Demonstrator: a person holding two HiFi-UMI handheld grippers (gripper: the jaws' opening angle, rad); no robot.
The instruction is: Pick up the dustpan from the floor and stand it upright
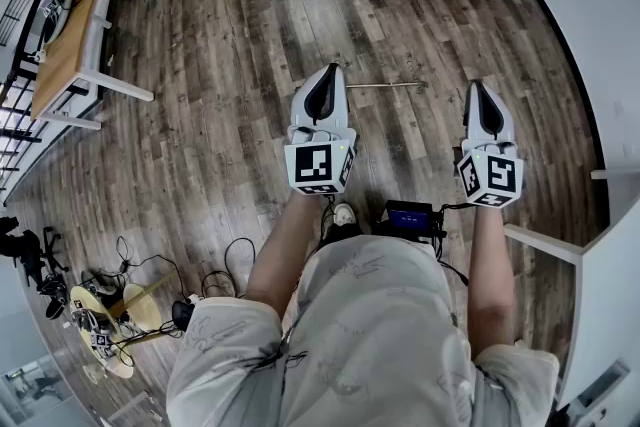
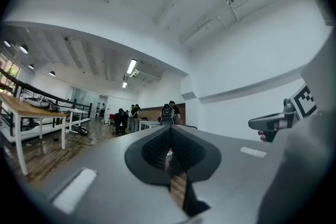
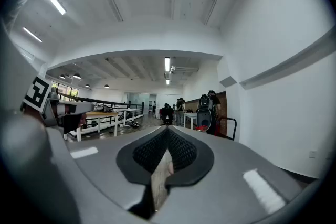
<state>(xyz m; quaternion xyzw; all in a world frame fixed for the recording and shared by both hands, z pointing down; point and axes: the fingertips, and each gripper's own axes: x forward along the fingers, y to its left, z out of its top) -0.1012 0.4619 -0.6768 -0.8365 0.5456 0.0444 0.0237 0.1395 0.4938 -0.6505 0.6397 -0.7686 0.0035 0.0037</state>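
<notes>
The left gripper (image 1: 327, 72) and right gripper (image 1: 481, 88) have their jaws closed, empty; a thin rod (image 1: 385, 87), perhaps the dustpan's handle, lies left-to-right on the floor (image 1: 250, 35) between them, nearer the left.

The floor (image 1: 230, 25) is matt, grey-brown wood planks with strong grain. The left gripper (image 1: 330, 70) and right gripper (image 1: 478, 87) have smooth, slightly glossy white plastic shells and black ribbed pads (image 3: 181, 152). The tabletop (image 1: 68, 40) is pale wood. The shirt (image 1: 370, 335) is creased cloth.
</notes>
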